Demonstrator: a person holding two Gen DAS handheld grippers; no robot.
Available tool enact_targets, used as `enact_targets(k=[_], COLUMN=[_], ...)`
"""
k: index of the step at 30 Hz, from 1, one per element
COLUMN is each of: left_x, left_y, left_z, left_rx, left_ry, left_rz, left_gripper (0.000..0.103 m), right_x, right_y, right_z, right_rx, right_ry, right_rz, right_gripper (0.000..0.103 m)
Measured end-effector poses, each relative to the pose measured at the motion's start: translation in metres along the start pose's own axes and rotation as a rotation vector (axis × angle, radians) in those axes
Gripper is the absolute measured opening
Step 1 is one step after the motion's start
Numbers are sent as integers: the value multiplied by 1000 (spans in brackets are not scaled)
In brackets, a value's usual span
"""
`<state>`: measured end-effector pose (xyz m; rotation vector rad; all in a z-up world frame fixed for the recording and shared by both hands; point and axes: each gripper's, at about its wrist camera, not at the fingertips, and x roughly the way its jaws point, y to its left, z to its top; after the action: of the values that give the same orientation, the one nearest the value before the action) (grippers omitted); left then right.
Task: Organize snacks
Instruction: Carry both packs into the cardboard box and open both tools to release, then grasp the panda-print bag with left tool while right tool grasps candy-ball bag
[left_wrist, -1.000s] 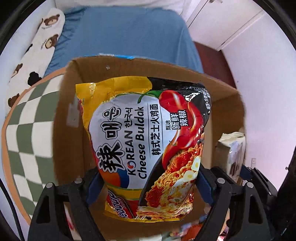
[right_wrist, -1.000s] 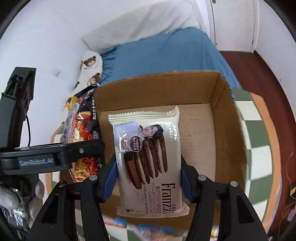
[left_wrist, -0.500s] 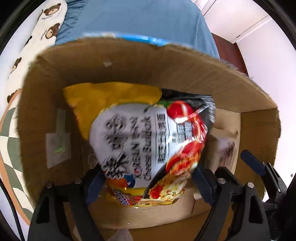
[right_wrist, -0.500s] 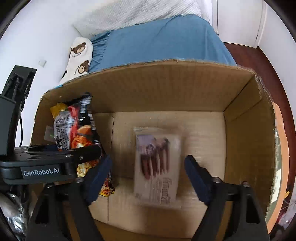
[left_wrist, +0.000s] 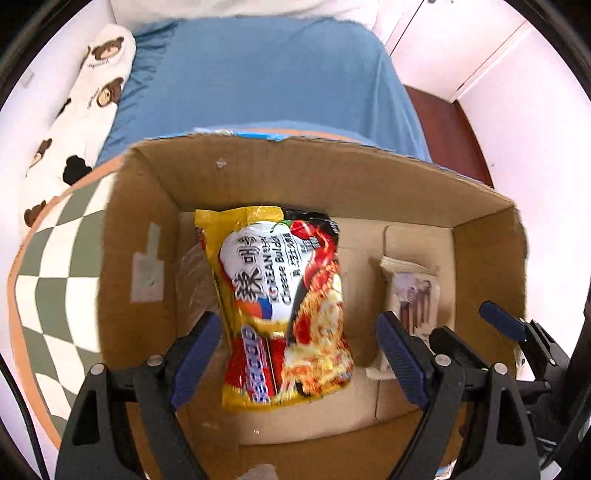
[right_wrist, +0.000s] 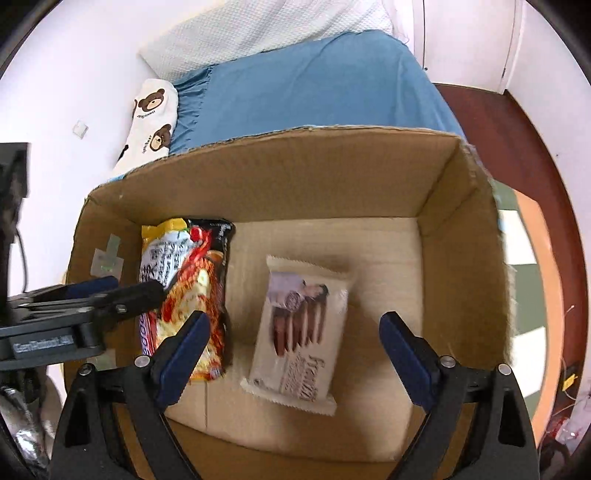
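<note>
An open cardboard box (left_wrist: 314, 177) (right_wrist: 295, 177) holds two snacks. A yellow and black Korean noodle packet (left_wrist: 284, 306) (right_wrist: 184, 291) lies blurred at the left of the box floor. My left gripper (left_wrist: 297, 325) (right_wrist: 122, 291) hovers over it, open, with a gap between each blue pad and the packet. A cream Franzzi biscuit packet (right_wrist: 303, 332) (left_wrist: 413, 295) lies in the middle of the floor. My right gripper (right_wrist: 293, 321) is above it with its jaws opening and its pads well clear of the packet.
The box stands on a green and white checked surface (left_wrist: 55, 277) with an orange edge. Behind it is a bed with a blue sheet (left_wrist: 258, 85), a bear-print pillow (left_wrist: 92, 92) and a white pillow (right_wrist: 258, 33). Dark red floor (right_wrist: 498, 129) lies at the right.
The right gripper opened and the biscuit packet fell from it to the box floor. The noodle packet left the left jaws and now lies in the box.
</note>
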<state>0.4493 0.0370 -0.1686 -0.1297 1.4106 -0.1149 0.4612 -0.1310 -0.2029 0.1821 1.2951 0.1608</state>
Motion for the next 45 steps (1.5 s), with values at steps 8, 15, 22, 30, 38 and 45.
enact_targets(k=[8,15,22,30,38,45], left_x=[-51,-89,-123,-147,-113,-33], left_y=[-4,-5,-12,-5,28,39], left_z=[-52,-83,-115,-150,-216,-262], left_rx=[44,58,75,48,-32,-45], left_ry=[-156,-271,-329,-354,-228,-15], left_rz=[52,76,56,47,92,130], left_gripper=[86,86,86,86,86,86], right_x=[-47,-95,-139,-171,-135,-83], right_y=[1,14,27,35,15,-48], right_z=[-40,-71,-97,-135,-211,-291], right_rx=[0,-30,-44,-36,32,190], right_ry=[-85,-193,-269,-280,-105,105], right_rz=[-19,-52,-57,-22,3,-46], right_gripper=[95,95,95,95,95,95])
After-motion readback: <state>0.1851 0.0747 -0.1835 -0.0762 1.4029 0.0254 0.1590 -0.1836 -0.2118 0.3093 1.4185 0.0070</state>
